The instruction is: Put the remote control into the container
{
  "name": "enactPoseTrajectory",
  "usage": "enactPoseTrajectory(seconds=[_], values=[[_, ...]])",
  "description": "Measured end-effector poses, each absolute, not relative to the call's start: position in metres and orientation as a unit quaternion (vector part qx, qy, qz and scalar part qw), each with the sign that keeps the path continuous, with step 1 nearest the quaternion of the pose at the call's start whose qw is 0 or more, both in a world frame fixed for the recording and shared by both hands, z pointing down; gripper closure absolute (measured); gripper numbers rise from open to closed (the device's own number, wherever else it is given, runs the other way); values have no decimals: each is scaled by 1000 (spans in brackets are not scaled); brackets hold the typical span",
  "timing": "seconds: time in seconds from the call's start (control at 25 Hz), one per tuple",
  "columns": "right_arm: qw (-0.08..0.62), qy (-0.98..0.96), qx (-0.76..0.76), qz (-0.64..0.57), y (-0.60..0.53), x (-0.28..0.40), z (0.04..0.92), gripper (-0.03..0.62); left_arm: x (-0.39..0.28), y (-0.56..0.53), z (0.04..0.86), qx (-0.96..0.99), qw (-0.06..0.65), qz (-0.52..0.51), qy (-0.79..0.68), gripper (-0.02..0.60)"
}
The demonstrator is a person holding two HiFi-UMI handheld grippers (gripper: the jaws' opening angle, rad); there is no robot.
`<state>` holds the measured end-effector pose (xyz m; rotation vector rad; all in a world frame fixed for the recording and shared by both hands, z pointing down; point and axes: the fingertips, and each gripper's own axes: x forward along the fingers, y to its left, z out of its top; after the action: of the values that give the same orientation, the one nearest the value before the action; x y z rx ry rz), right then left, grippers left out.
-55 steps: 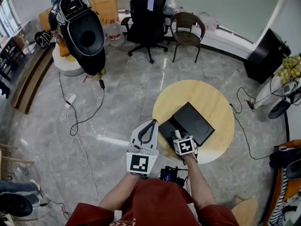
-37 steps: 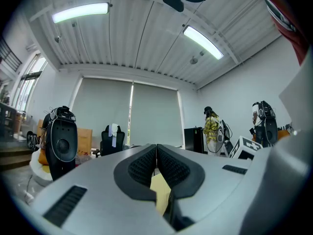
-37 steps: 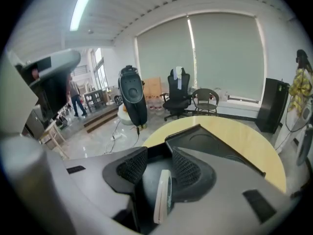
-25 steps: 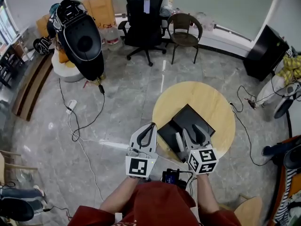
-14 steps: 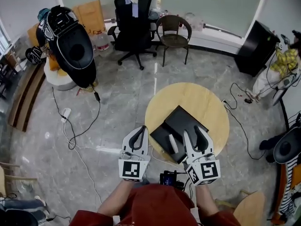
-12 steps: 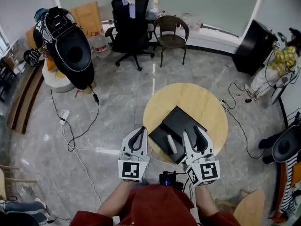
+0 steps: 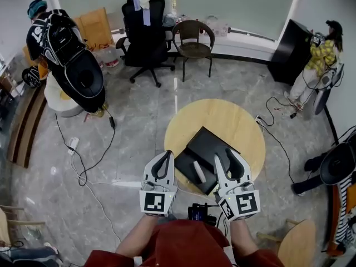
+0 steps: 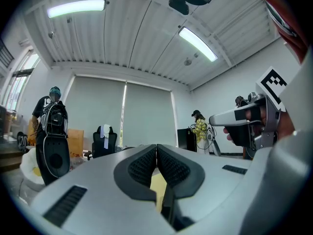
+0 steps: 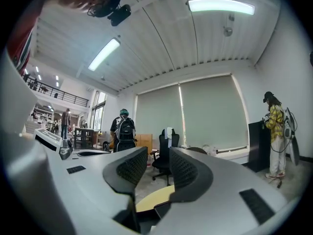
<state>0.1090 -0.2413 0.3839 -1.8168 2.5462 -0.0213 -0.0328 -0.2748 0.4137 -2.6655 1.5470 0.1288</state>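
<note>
Left tool (image 7: 165, 156) hangs just left of the black container (image 7: 210, 143) on the round tabletop (image 7: 222, 115), its jaws pressed together on nothing. White remote control (image 7: 198, 171) lies inside the container, at its near end — touched by neither tool. Right tool (image 7: 227, 159) hovers over the container's near right edge, jaws parted, empty.

We see a white remote control (image 7: 198, 171), a black container (image 7: 210, 146), a pale yellow wooden table (image 7: 222, 115), and a grey marbled floor (image 7: 139, 121).
</note>
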Motion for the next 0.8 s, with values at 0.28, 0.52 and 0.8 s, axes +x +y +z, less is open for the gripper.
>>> enactPoseTrajectory(seconds=[0.28, 0.52, 0.8], values=[[4, 817, -577, -2, -241, 105, 386, 470, -32, -275, 418, -866, 22, 33, 499, 565], [-4, 811, -584, 6, -236, 107, 387, 527, -31, -274, 421, -867, 15, 31, 497, 565], [-15, 808, -589, 18, -231, 110, 389, 566, -26, -272, 428, -873, 19, 10, 487, 565]])
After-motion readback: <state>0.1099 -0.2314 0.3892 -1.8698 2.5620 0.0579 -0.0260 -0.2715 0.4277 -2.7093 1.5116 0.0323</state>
